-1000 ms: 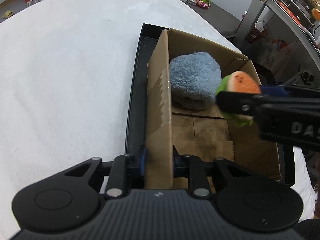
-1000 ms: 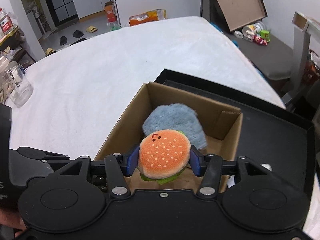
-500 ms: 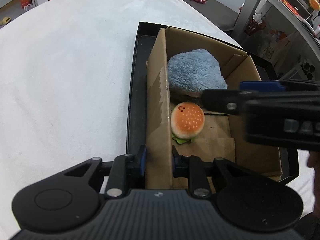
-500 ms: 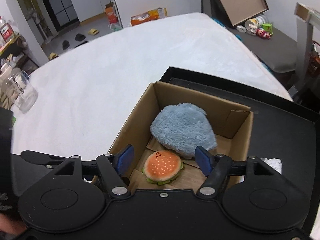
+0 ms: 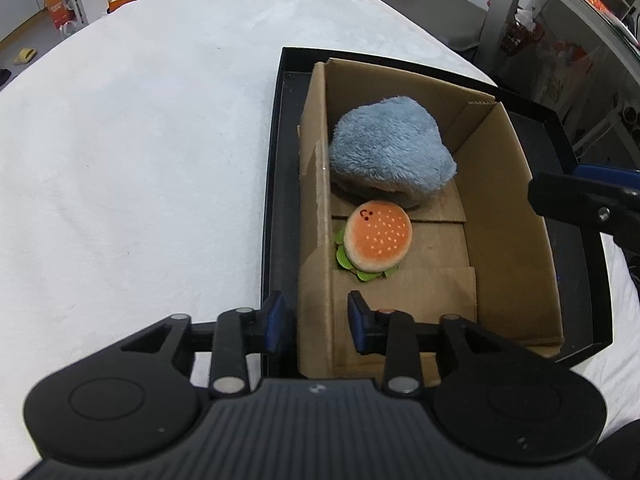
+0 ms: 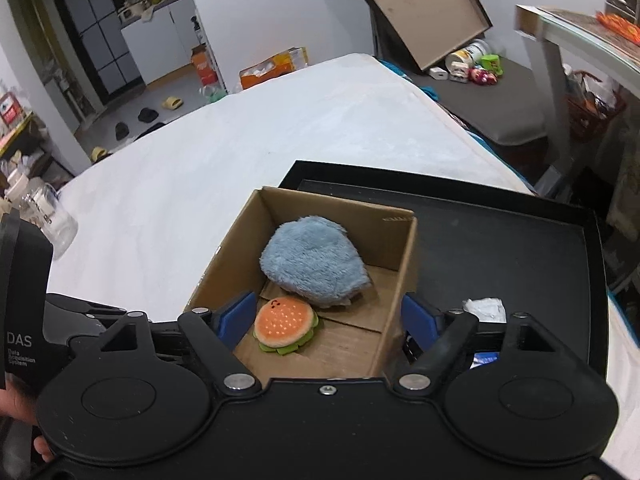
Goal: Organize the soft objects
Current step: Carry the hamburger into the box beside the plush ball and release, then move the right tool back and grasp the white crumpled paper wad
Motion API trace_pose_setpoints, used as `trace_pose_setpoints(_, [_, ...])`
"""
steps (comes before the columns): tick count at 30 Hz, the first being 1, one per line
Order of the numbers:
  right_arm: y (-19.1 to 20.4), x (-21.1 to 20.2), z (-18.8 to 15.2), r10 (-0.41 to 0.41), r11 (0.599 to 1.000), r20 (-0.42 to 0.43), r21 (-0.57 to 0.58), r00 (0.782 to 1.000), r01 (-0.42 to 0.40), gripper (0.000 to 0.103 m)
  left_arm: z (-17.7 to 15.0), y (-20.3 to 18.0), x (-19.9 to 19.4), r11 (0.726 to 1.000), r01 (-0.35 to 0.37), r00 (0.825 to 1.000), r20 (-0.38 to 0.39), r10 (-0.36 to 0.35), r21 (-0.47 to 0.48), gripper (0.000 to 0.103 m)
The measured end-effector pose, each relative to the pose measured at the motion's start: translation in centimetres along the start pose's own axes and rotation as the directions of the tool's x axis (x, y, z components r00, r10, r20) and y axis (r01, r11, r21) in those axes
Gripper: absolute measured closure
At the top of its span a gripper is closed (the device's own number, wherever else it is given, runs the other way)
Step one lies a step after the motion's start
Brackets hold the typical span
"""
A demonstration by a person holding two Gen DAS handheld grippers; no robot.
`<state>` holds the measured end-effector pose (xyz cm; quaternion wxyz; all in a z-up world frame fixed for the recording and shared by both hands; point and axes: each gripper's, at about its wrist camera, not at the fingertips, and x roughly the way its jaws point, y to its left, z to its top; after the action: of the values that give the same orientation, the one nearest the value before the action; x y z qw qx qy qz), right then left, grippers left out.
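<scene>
A cardboard box stands in a black tray. In it lie a fluffy blue plush and, nearer me, a small hamburger plush. My left gripper straddles the box's left wall; its jaws are opening, with a gap on both sides of the wall. My right gripper hovers over the box's near end above the hamburger plush, its jaws opening wide with nothing held. One of its fingers shows at the right edge of the left wrist view. The blue plush lies against the box's far wall.
The tray sits on a white table. A crumpled white item lies in the tray right of the box. A glass jar stands at the table's left edge. A hand holds the left gripper at lower left.
The right gripper opened and the hamburger plush dropped into the box; that gripper then drew back to the right. The left gripper's pads came off the box wall.
</scene>
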<state>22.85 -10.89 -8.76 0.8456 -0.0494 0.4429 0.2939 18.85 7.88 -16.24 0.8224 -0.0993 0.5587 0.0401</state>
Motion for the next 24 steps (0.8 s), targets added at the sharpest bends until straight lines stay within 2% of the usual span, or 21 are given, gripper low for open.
trace_pose_setpoints(3, [-0.5,-0.4,-0.5,-0.009,1.0,0.012,0.0,1.0,0.009,0.019,-0.2,-0.7,-0.4,1.0,-0.016,1.0,0.001,0.016,0.014,0.05])
trace_pose_setpoints(11, [-3.2,-1.4,-2.1,-0.019,0.998,0.034,0.055,0.999,0.017,0.015,-0.3,-2.3,-0.7,0.997,-0.065,0.998,0.002,0.065,0.044,0.046])
trace_pose_setpoints(17, [-5.5,-1.6,-3.2,-0.028,0.993,0.045,0.112,0.999,0.022,0.015,0.2,-3.7,-0.9,0.989,-0.11,0.994,0.029,0.108,0.095,0.03])
trace_pose_setpoints(24, [-7.9,-0.9,-4.4,-0.035,0.987,0.046,0.161,0.998,0.027,0.015,0.5,-4.5,-0.6,0.986,-0.129,0.991,0.03,0.127,0.107,0.026])
